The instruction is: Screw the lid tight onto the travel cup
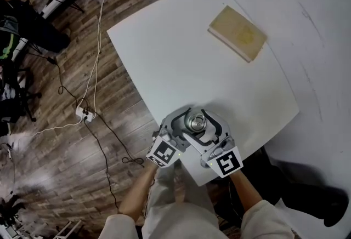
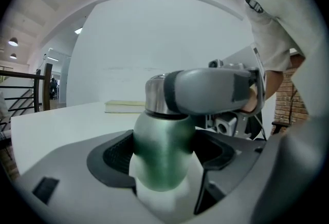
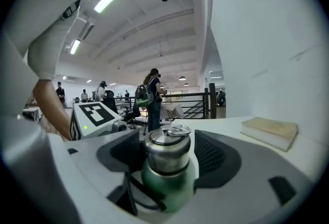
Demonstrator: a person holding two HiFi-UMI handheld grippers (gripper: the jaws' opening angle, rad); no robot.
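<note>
A green travel cup (image 1: 196, 121) with a steel lid (image 3: 167, 150) stands upright near the front edge of the white table (image 1: 181, 51). My left gripper (image 2: 163, 166) is shut on the cup's green body (image 2: 163, 151), with a dark pad against each side. From the other side, my right gripper (image 3: 168, 155) is up at the level of the lid. Its jaws stand open, and a gap shows between each pad and the steel. In the left gripper view one right finger (image 2: 211, 92) crosses in front of the lid. In the head view both grippers, left (image 1: 185, 124) and right (image 1: 205, 126), meet at the cup.
A tan book (image 1: 237, 32) lies flat at the table's far right corner. Cables and a power strip (image 1: 85, 115) run over the wooden floor to the left. People (image 3: 151, 97) stand far off by a railing. The table edge is just behind the grippers.
</note>
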